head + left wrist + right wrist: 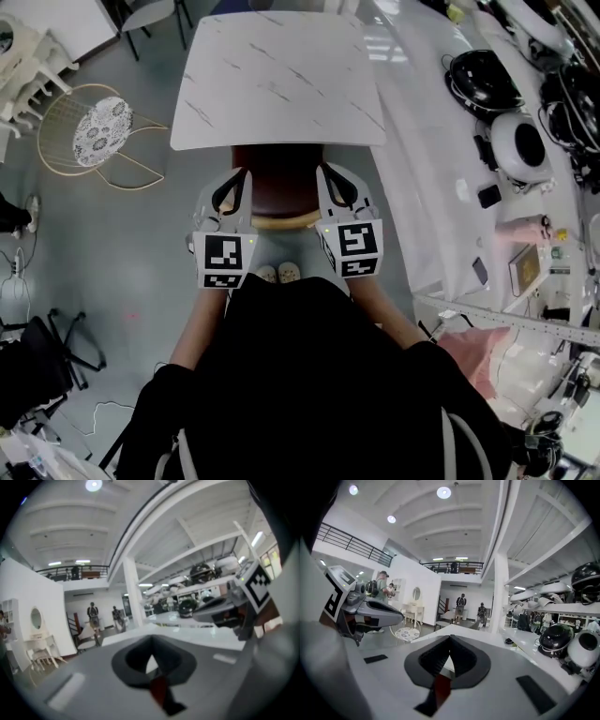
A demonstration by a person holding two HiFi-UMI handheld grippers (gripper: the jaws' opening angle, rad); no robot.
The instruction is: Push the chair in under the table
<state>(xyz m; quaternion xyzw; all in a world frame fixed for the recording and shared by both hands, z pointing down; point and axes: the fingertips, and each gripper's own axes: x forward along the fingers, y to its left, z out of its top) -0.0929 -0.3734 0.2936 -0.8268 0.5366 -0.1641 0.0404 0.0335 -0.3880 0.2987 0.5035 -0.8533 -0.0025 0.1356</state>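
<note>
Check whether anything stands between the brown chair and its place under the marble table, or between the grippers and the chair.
Nothing visible does. The chair already sits partly under the table at its near edge; the floor beneath is hidden. The left gripper and right gripper flank the chair's back, nothing between.

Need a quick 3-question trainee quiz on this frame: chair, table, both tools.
1. True or false: in the head view the two tools flank the backrest of the brown chair, one on each side.
2. The jaws of the left tool and the right tool are: A) both wide open; B) both shut with nothing between them; C) one clamped on a cushion.
3. Fill in: in the head view the wire chair with the patterned cushion stands to the ____ of the white marble table.
Key: 1 true; 2 B; 3 left.
</note>
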